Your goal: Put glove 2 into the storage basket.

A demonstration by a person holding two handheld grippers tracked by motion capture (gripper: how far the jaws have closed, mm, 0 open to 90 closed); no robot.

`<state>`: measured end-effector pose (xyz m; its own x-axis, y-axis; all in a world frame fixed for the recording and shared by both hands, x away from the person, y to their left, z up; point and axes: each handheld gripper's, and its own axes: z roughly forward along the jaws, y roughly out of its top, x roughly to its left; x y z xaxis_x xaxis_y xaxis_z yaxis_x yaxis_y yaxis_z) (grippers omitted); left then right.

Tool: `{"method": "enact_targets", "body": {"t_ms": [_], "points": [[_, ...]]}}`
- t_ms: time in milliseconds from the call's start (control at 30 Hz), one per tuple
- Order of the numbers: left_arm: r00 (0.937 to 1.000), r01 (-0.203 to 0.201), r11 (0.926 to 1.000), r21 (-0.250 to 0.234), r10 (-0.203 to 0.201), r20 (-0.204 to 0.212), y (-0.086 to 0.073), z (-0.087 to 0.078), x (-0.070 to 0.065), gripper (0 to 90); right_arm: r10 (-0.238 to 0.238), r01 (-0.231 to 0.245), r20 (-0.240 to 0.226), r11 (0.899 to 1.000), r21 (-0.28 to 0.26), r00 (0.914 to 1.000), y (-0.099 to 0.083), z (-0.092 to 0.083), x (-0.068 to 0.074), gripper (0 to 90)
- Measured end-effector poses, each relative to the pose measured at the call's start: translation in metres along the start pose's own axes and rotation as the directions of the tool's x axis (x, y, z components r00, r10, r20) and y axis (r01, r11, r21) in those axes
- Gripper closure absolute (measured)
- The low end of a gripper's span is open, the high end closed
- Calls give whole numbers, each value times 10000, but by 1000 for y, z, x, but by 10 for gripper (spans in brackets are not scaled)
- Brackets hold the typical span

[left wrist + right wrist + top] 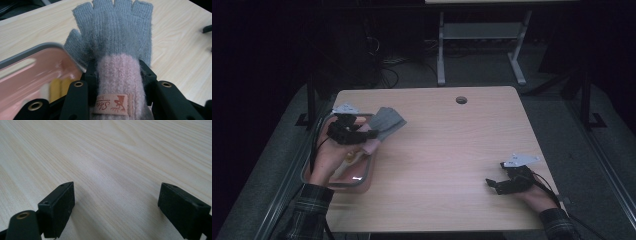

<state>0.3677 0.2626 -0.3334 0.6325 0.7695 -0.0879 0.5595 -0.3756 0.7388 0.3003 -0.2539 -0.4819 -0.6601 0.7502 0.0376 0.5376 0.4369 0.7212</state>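
A fingerless knitted glove [115, 37], grey with a pink cuff and a small sewn label, hangs from my left gripper [117, 72], whose jaws are shut on the pink cuff. In the high view the left gripper [371, 134] holds the glove [388, 121] over the right rim of a pink tray [362, 182], the grey part lying out toward the table. My right gripper [494, 183] rests low on the table near its right front edge. Its jaws [117, 202] stand wide apart with only bare wood between them.
The pink tray with a grey rim [27, 52] holds something yellow [60, 88]. A round cable hole [461, 100] sits near the table's far edge. Beyond the table, a white desk frame [482, 45] stands on the dark floor.
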Motion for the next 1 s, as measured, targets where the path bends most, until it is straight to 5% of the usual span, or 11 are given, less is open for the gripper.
{"method": "enact_targets", "body": {"t_ms": [367, 600, 1000], "points": [[9914, 620, 9980, 80, -607, -1163, -30, -26, 31, 605, 10, -10, 5, 10000, -4, 10000, 0, 0, 0, 136], [9830, 741, 9948, 694, -612, -1729, -54, -31, 42, 600, 52, -52, 25, 10000, -22, 10000, 0, 0, 0, 137], [9841, 1106, 9821, 1528, -867, -1551, -77, -5, 52, 586, 9, -9, 51, 10000, -21, 10000, 0, 0, 0, 136]]}}
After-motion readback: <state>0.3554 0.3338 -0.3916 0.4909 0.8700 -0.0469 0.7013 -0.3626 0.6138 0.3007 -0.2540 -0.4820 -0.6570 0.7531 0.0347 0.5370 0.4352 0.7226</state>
